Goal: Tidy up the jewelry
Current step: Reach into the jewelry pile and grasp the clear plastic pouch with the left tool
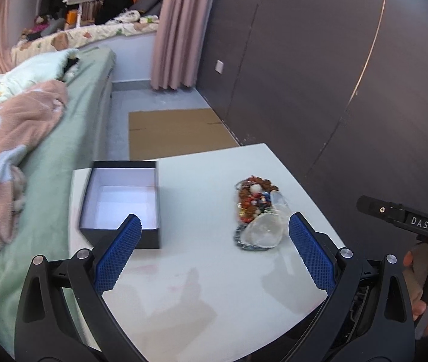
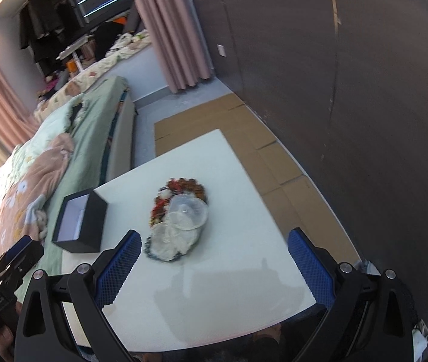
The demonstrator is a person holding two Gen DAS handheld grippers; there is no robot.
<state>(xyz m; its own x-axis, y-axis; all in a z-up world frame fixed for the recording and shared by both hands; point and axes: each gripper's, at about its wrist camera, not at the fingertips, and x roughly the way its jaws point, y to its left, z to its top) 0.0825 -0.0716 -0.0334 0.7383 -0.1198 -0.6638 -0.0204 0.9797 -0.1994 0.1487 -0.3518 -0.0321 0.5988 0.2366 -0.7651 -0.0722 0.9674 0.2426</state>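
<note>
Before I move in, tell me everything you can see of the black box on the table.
The black box is a rectangular, lidless tray, likely cardboard, with matte dark outer walls and a white lining. It sits upright and open, and nothing shows inside it. It rests flat near the white table's edge on the bed side, apart from the jewelry pile. Nothing grips it: the left tongs hang open in front of it, one blue finger overlapping its near wall in the left wrist view.
</note>
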